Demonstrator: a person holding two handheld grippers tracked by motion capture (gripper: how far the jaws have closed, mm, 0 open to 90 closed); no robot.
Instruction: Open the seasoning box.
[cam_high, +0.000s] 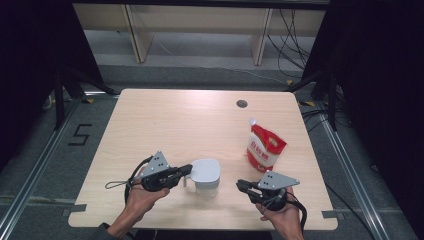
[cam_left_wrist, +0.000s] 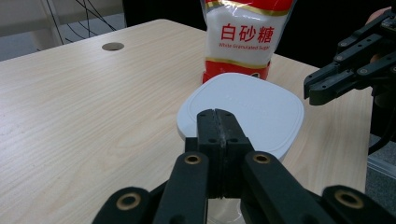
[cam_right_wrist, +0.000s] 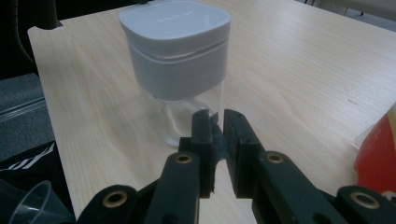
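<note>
A clear jar with a white square lid (cam_high: 206, 175) stands upright near the table's front middle. My left gripper (cam_high: 189, 169) is shut and empty, its tips at the jar's left side by the lid (cam_left_wrist: 252, 107). In the left gripper view its jaws (cam_left_wrist: 218, 114) are pressed together just short of the lid rim. My right gripper (cam_high: 240, 185) sits a little apart on the jar's right, shut with nothing between its pads (cam_right_wrist: 215, 116), pointing at the jar (cam_right_wrist: 175, 46). A red and white sugar bag (cam_high: 265, 147) stands behind to the right.
The wooden table (cam_high: 165, 125) has a round cable hole (cam_high: 242, 104) at the back. The sugar bag (cam_left_wrist: 247, 32) is close behind the jar, and my right gripper (cam_left_wrist: 327, 84) shows beside it. A clear plastic cup (cam_right_wrist: 28, 200) lies below the table edge.
</note>
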